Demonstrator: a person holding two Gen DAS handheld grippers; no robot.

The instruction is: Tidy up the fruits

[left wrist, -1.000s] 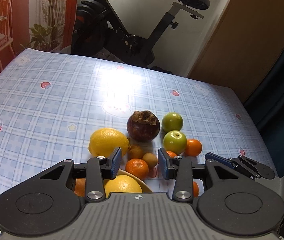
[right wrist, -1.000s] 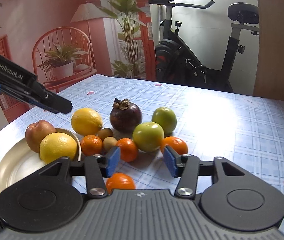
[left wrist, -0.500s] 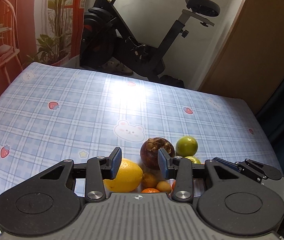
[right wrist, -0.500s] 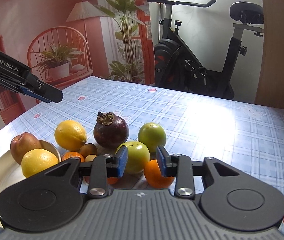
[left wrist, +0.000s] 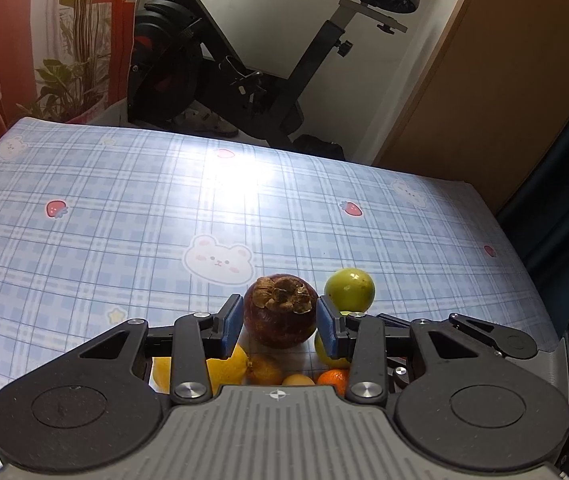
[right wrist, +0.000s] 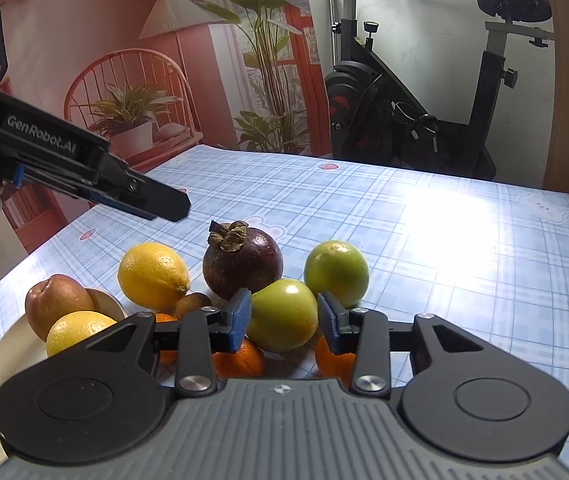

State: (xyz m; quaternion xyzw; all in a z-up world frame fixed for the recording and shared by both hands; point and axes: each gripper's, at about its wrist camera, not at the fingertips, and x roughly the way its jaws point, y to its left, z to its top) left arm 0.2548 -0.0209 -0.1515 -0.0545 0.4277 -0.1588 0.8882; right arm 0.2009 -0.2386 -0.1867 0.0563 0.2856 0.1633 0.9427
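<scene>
A dark purple mangosteen (left wrist: 277, 316) sits on the checked tablecloth, framed between the open fingers of my left gripper (left wrist: 277, 325), which hovers above the fruit pile. In the right wrist view the mangosteen (right wrist: 243, 263) stands among a lemon (right wrist: 152, 275), two green apples (right wrist: 283, 315) (right wrist: 336, 273) and small oranges (right wrist: 238, 361). My right gripper (right wrist: 284, 320) is open, its blue pads on either side of the nearer green apple. A cream plate (right wrist: 2, 354) at left holds a reddish fruit (right wrist: 57, 304) and a yellow citrus (right wrist: 78, 331).
The left gripper body (right wrist: 76, 160) reaches over the plate in the right wrist view. An exercise bike (left wrist: 244, 60) stands beyond the table's far edge. The blue checked tablecloth (left wrist: 124, 216) stretches behind the fruit. Small brown fruits (left wrist: 264, 368) lie near the lemon.
My left gripper has moved forward over the pile and now frames the mangosteen. My right gripper has advanced and narrowed around the nearer green apple.
</scene>
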